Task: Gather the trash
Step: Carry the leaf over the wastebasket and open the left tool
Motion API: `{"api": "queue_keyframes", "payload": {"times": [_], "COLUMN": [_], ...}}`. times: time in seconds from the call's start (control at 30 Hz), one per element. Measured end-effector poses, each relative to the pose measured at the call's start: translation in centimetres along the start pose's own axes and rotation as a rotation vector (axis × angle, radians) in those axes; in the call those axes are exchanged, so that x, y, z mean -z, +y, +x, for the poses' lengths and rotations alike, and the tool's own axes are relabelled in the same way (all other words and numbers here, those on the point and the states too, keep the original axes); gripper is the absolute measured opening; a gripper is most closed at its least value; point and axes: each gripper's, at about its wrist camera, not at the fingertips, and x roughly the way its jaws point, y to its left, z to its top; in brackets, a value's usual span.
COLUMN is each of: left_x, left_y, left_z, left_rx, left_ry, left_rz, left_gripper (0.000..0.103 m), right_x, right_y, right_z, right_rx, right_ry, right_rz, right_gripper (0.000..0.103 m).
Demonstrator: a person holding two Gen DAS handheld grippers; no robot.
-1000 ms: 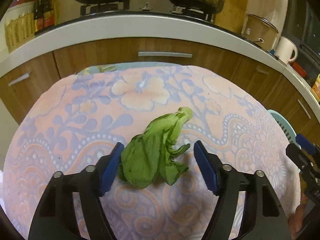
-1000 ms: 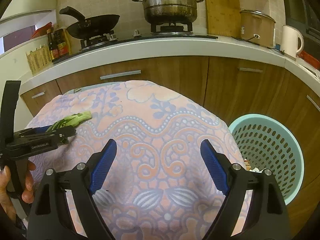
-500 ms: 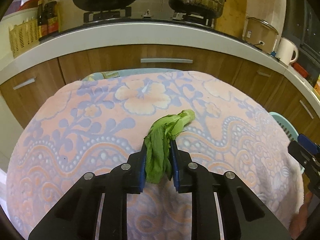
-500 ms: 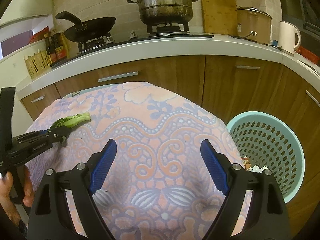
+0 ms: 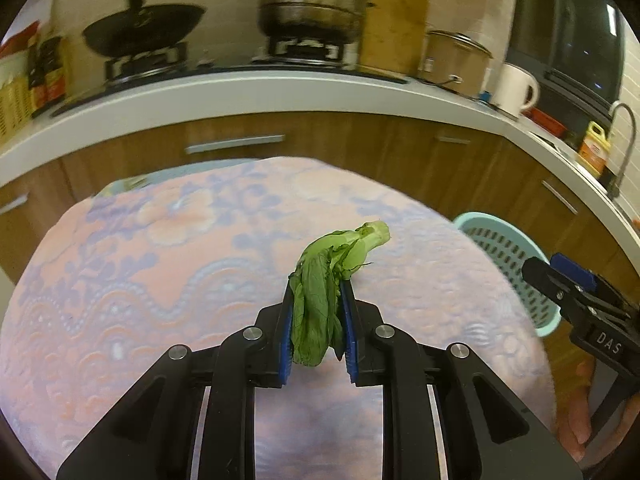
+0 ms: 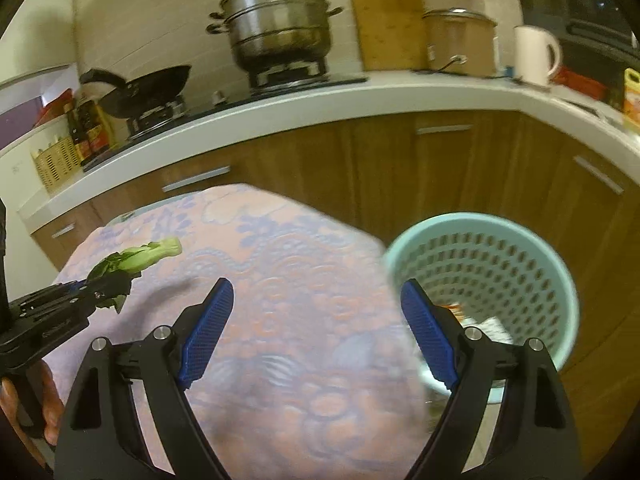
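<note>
My left gripper (image 5: 316, 322) is squeezing a floppy green veggie leaf (image 5: 320, 304) between its blue pads, and the pale stem end is sticking out past the tips, above the flowery pink cloth (image 5: 120, 280). My right gripper (image 6: 316, 332) is staying wide apart with nothing in it. The light blue trash basket (image 6: 560, 280) is sitting just past its right finger, beside the cloth.

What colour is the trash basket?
Pale teal basket, with slotted walls; clearest in the right wrist view.
</note>
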Motion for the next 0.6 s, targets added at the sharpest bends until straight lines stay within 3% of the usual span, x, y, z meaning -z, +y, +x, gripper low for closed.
{"api": "queue_keyframes", "payload": {"times": [0.33, 0.6], "left_x": [-1.2, -2.7], "left_y": [-9.7, -16.4], "left_z": [1.9, 4.7], "left_rx": [0.118, 0.182], "left_ry": [0.022, 0.045], "left_rz": [0.118, 0.188], "left_gripper": [0.018, 0.018], "right_x": [-1.6, -1.9], "right_y": [-6.0, -10.1], "right_z": [-4.2, -4.7], "right_rx": [0.162, 0.253], "right_ry": [-0.056, -0.044], "right_rz": [-0.003, 0.035], "right_gripper": [0.081, 0.081]}}
